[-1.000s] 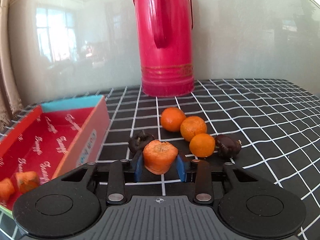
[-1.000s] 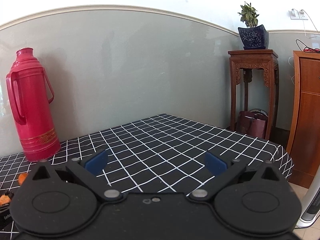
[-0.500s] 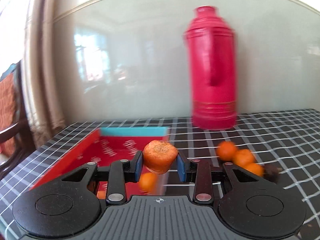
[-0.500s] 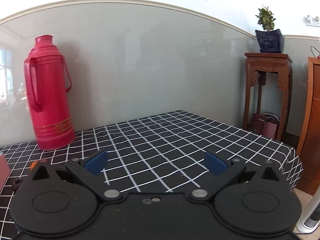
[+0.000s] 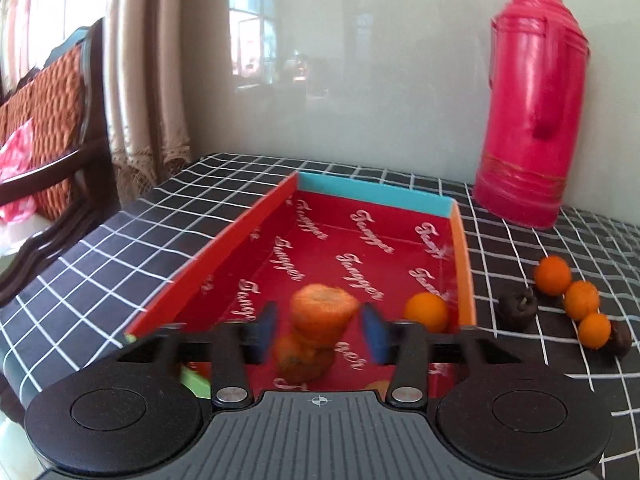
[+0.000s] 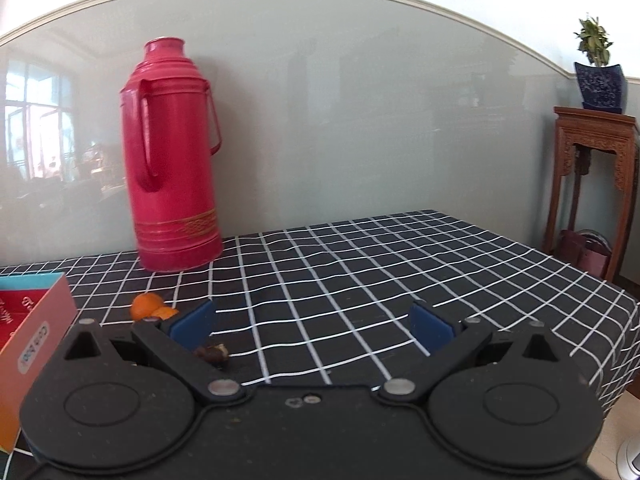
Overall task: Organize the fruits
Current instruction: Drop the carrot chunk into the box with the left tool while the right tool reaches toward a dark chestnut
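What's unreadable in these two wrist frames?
- Left wrist: whether the left tool grips the orange carrot chunk; motion blur.
- Left wrist: pieces beneath that chunk in the red cardboard box; tool body covers them.
- Right wrist: dark brown fruit and small orange tangerines; right tool, wide open, hides them partly.

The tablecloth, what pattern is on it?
The tablecloth is black with a white grid, clearest in the right wrist view.

Box (image 5: 463, 248) left of loose fruits (image 5: 576, 302), flask (image 5: 530, 120) behind them, one fruit (image 5: 426, 312) in box
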`<state>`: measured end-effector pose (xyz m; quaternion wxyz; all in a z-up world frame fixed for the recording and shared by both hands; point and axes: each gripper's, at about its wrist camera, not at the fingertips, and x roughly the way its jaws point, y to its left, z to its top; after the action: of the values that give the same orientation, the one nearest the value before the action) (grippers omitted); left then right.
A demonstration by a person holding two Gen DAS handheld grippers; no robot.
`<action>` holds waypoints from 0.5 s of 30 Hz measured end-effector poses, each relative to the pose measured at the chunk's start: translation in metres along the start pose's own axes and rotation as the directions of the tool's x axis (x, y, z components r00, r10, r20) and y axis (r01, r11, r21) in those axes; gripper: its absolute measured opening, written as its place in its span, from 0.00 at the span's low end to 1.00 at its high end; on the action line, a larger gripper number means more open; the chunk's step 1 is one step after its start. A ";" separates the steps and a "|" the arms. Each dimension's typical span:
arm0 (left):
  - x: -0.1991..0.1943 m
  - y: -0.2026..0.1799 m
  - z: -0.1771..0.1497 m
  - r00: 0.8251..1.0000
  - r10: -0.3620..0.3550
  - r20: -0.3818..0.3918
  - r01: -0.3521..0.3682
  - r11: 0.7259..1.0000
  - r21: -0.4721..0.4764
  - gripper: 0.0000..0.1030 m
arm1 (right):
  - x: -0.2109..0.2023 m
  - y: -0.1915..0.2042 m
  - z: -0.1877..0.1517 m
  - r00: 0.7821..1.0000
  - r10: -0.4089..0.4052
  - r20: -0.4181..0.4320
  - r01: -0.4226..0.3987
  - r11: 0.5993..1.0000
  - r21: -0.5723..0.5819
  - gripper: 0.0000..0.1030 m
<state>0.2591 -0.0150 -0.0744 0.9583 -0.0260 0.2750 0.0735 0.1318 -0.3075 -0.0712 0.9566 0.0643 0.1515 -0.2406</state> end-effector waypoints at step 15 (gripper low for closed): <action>-0.032 0.070 0.007 0.981 0.141 0.131 -0.131 0.988 -0.080 0.97 | 0.033 0.042 -0.009 0.974 0.172 -0.145 -0.184 0.980 -0.070 0.87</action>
<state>0.2255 0.0505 -0.0523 0.9660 -0.0362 0.2072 0.1502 0.1775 -0.2834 -0.0882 0.9633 0.0542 0.2209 -0.1424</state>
